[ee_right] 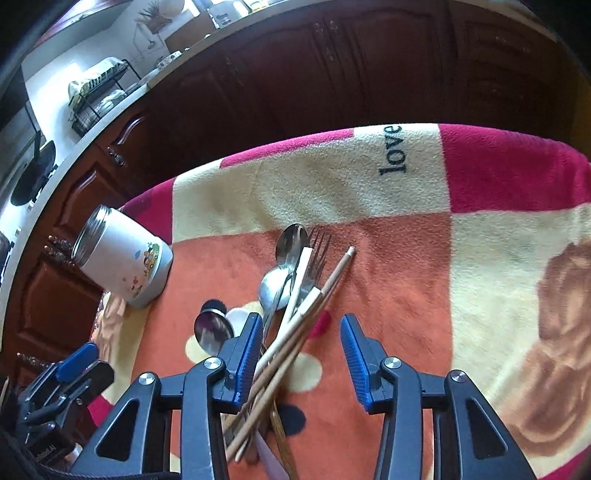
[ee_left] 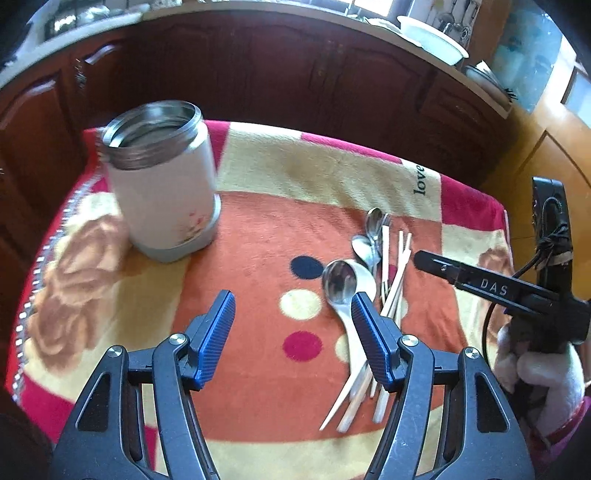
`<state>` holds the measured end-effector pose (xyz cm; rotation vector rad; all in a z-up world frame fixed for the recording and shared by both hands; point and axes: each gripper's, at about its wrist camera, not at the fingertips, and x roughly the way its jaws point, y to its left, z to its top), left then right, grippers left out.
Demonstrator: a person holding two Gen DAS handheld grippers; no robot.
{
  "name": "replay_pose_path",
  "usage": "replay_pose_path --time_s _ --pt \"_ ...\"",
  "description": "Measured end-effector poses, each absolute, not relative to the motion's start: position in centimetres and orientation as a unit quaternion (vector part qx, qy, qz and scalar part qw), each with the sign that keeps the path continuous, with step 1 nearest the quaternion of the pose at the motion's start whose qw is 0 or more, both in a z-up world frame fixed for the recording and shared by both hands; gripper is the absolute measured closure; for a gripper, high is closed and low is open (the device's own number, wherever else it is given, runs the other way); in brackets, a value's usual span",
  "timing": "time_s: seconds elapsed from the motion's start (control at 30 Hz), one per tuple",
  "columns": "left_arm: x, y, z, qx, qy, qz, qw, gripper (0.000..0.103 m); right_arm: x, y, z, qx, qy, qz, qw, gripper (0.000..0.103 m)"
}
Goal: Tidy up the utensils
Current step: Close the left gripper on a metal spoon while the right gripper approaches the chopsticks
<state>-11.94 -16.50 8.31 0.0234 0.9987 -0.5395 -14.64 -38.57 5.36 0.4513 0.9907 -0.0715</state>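
Observation:
A heap of utensils lies on a patterned blanket: metal spoons (ee_left: 373,232), a large white-handled spoon (ee_left: 341,284), chopsticks (ee_left: 395,280) and a fork (ee_right: 314,258). A white steel-rimmed container (ee_left: 166,177) stands open at the left; it also shows in the right wrist view (ee_right: 122,258). My left gripper (ee_left: 293,325) is open and empty just left of the heap. My right gripper (ee_right: 301,347) is open above the chopsticks (ee_right: 306,314), holding nothing. In the left wrist view it (ee_left: 480,284) sits at the right of the heap.
The blanket (ee_left: 277,229) covers a small table whose far edge faces dark wooden cabinets (ee_left: 295,74). A counter with bowls (ee_left: 432,33) and a dish rack (ee_right: 99,92) runs behind. A gloved hand (ee_left: 535,373) holds the right gripper.

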Motion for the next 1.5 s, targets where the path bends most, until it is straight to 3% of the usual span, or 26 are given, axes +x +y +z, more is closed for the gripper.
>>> replay_pose_path --time_s 0.13,0.47,0.67,0.77,0.97,1.23,1.37,1.5 --pt "-10.4 -17.8 7.1 0.013 0.488 -0.275 0.828 0.047 -13.8 -39.3 4.7 0.227 0.477 -0.032 0.849 0.061" --pt "-8.3 -20.4 5.0 0.026 0.504 -0.303 0.808 0.049 -12.5 -39.7 3.7 0.242 0.491 -0.039 0.836 0.067" --pt "-7.5 -21.6 4.1 0.036 0.515 -0.322 0.794 0.071 -11.9 -40.1 2.5 0.257 0.501 -0.048 0.825 0.085" --pt "-7.3 -21.9 3.6 0.042 0.523 -0.325 0.787 0.092 -12.4 -40.4 2.7 0.263 0.493 -0.045 0.828 0.088" --pt "-7.7 -21.1 4.6 0.018 0.510 -0.339 0.791 0.099 -14.0 -40.8 4.5 0.270 0.466 -0.030 0.842 0.094" --pt "-8.0 -19.9 5.7 0.005 0.504 -0.337 0.795 0.099 -15.8 -41.2 5.6 0.284 0.450 -0.018 0.846 0.095" --pt "-7.5 -19.9 5.5 0.007 0.508 -0.341 0.791 0.069 -16.6 -41.6 5.9 0.297 0.444 -0.010 0.845 0.095" --pt "-7.3 -20.4 4.5 0.021 0.520 -0.344 0.782 0.065 -16.9 -41.7 6.0 0.304 0.441 -0.004 0.845 0.095"
